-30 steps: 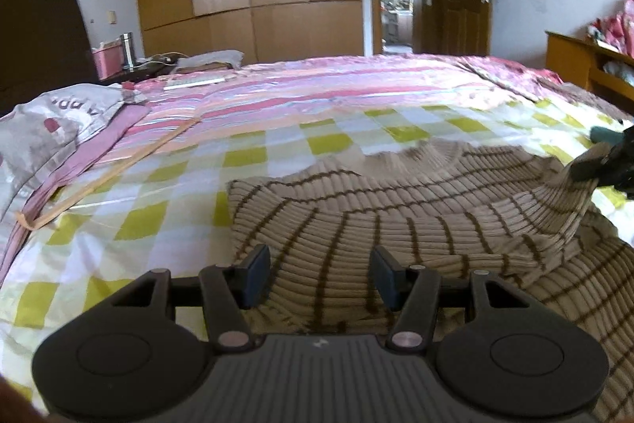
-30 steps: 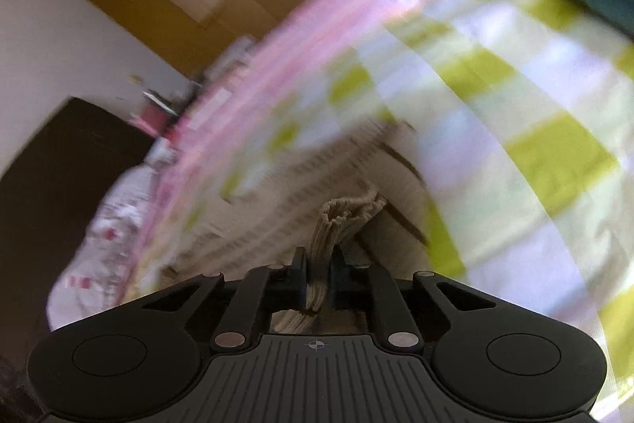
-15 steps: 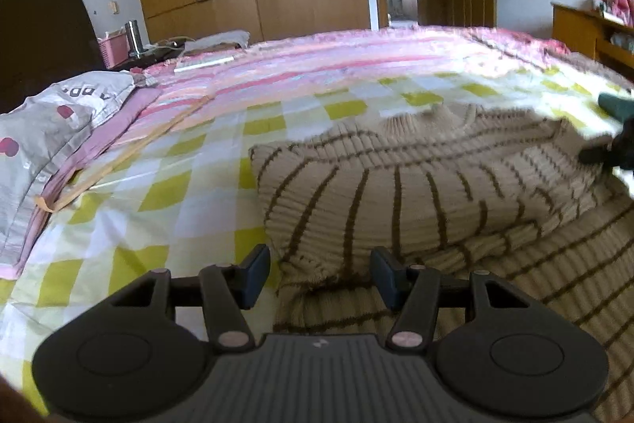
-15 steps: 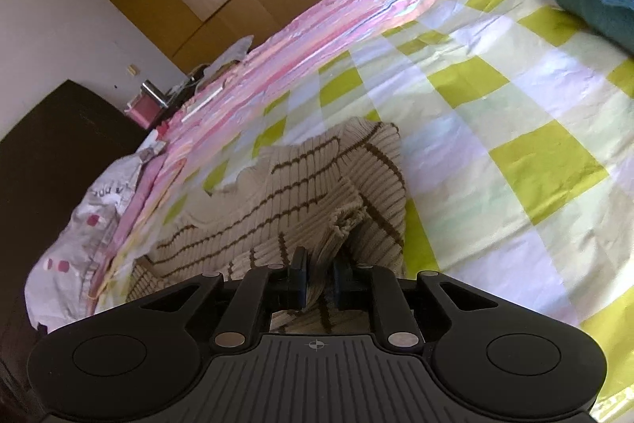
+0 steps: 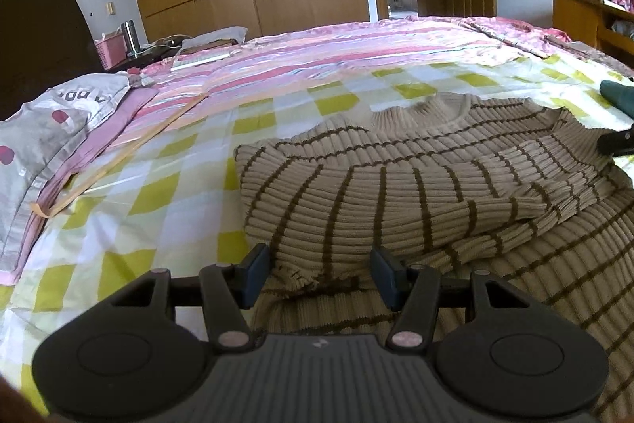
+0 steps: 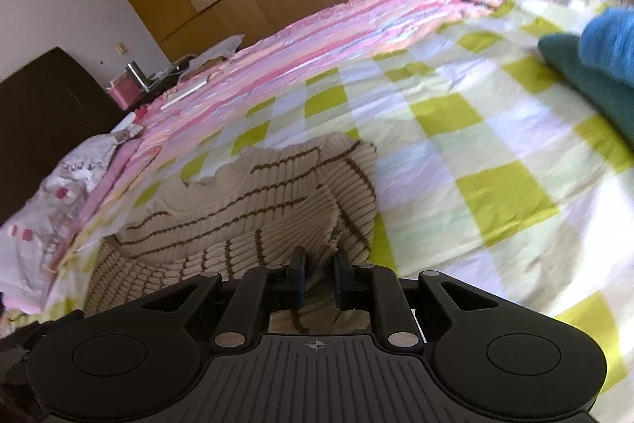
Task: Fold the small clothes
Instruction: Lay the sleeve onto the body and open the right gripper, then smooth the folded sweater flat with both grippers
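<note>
A beige knit sweater with brown stripes (image 5: 396,193) lies on the checked bedsheet (image 5: 158,193), its sleeves folded in across the body. My left gripper (image 5: 321,276) is open, its fingers either side of the left sleeve cuff, holding nothing. My right gripper (image 6: 317,278) has its jaws a small gap apart over the sweater's right edge (image 6: 277,209), with no cloth between the pads. The right gripper's tip also shows at the right edge of the left wrist view (image 5: 616,141).
A grey pillow (image 5: 43,129) lies at the left bed edge. Folded teal and blue clothes (image 6: 590,74) sit to the right of the sweater. A pink striped quilt (image 5: 337,46) covers the far bed. A nightstand with a pink basket (image 5: 111,50) stands beyond.
The right gripper has laid the right sleeve down across the sweater and let go of it, its jaws now slightly apart. The left gripper has pulled back a little and stays open.
</note>
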{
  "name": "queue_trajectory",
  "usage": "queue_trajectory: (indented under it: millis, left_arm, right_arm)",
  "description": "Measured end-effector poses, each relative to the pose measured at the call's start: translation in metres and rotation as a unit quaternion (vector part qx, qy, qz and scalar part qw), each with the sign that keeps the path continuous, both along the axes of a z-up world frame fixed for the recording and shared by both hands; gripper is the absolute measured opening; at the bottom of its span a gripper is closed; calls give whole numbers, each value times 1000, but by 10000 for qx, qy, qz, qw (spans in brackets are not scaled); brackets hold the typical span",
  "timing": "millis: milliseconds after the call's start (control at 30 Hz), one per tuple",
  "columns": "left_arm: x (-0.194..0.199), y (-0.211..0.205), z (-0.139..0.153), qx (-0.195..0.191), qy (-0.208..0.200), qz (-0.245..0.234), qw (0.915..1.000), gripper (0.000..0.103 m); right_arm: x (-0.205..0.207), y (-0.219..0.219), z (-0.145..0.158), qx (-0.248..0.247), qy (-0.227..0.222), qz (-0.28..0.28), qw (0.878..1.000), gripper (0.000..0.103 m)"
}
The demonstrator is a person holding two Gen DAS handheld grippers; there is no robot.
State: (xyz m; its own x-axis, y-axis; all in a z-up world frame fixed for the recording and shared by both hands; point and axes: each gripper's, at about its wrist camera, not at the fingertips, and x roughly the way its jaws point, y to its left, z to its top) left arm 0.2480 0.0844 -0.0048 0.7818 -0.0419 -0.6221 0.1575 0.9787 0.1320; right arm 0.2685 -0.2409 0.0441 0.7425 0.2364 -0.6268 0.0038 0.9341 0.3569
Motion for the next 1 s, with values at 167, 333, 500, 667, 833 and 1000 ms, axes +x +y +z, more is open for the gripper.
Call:
queue_trajectory:
  millis: [167,333,500,667,833,1000]
  left_arm:
    - [2,-3,4,30,49,78,10000,61]
    - [6,-5,9,5,58,137,9999,61]
    - [12,-10,10,81,74,95,9999,61]
    - [14,-13,8,117,83,92,9999,61]
    - [14,-14,7,133,91,87,9998,61]
    - [15,-15,6,149,106,97,9998,62]
  right_arm:
    - [-6,13,19,-522,-403,-24,9978,16]
    - [-6,36,31,-1026,-798,137,9914,16]
    - [4,52,30,-1109,-811,297,9901,16]
    - [15,63,20,-1246,-759,514,9880,16]
    - [26,61,-3,-1478,-434,562,9865,16]
    - [22,53,-8,-1414,-423,504,9878,16]
